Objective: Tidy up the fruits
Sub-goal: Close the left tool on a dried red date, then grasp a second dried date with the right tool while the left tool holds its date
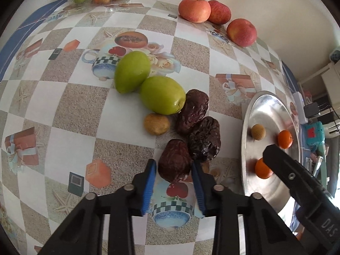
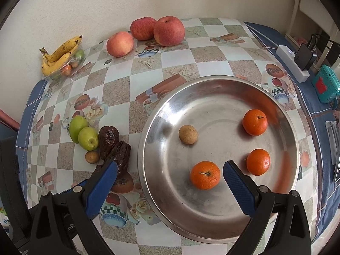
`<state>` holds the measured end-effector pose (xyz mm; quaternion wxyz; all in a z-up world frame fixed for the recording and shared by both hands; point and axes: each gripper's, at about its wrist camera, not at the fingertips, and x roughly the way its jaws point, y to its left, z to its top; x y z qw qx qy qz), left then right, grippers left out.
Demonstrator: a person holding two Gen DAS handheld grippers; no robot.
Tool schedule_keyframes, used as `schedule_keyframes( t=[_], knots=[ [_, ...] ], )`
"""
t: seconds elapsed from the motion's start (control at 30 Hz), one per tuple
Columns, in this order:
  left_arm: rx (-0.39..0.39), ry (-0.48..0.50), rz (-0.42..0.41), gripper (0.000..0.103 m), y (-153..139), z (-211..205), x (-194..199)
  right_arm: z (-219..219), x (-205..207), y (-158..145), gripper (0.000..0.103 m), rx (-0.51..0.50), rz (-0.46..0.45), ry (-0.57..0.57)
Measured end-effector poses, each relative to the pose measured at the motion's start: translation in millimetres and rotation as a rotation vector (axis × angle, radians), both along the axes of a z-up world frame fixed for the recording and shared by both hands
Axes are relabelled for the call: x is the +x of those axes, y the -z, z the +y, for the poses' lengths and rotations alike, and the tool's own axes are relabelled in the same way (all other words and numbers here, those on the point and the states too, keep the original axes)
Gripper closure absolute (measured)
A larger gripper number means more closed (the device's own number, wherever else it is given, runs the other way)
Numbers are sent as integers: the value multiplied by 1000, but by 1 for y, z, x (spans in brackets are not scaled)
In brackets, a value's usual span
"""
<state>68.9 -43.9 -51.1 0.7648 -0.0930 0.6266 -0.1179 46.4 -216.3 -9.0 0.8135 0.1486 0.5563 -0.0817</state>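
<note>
On the checked plastic tablecloth (image 1: 70, 114) with printed cups and gift boxes, the left gripper (image 1: 174, 171) points down at a wrinkly dark brown date (image 1: 174, 162). Its two blue ribbed pads sit close on both sides of this date and squeeze it. Two more wrinkly dark brown dates (image 1: 192, 111) lie just behind it, touching each other. A small round tan fruit with rough skin (image 1: 156, 124) rests beside them. Two smooth green egg-shaped fruits (image 1: 146, 84) lie next to it, touching.

Over on the right sits a big round shiny metal pan (image 2: 161, 114) with a low rim. Inside it are three bumpy orange mandarins (image 2: 205, 175) and one small round tan ball-like fruit (image 2: 188, 134), all apart from each other. The right gripper (image 2: 170, 171) hangs above the near side of the pan. Its jaws stand wide apart and hold nothing. One blue pad is over the cloth near the dates, and the other is over the pan between two mandarins.

Far back by the pale wall are three round red apples (image 2: 146, 33) with smooth speckled skin, close together. A clear plastic tray (image 2: 63, 68) in the corner holds spotty yellow curved bananas (image 2: 60, 53) and a few small fruits.
</note>
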Motion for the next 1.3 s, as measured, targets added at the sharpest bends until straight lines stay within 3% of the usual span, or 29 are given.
schedule_keyframes(
  t=[0.23,0.53,0.67,0.83,1.03,1.27,1.3],
  knots=[
    [-17,-51,6,68,-3,13,0,5,4,4,3,4,13,4],
    [-34,-235,-22,69,-13,61,7,26,13,2,5,16,-9,-41],
    [-35,-310,-42,69,-19,83,9,38,20,-1,30,44,-38,-85],
    [-52,-345,-46,69,-21,95,12,57,26,2,38,56,-40,-144],
    [-66,-344,-13,69,-14,95,14,71,33,18,38,27,11,-192],
    [-73,-346,-7,69,-11,93,16,84,42,38,54,-26,68,-226],
    [-74,-344,-5,69,-11,93,16,85,42,39,61,-31,70,-229]
  ],
)
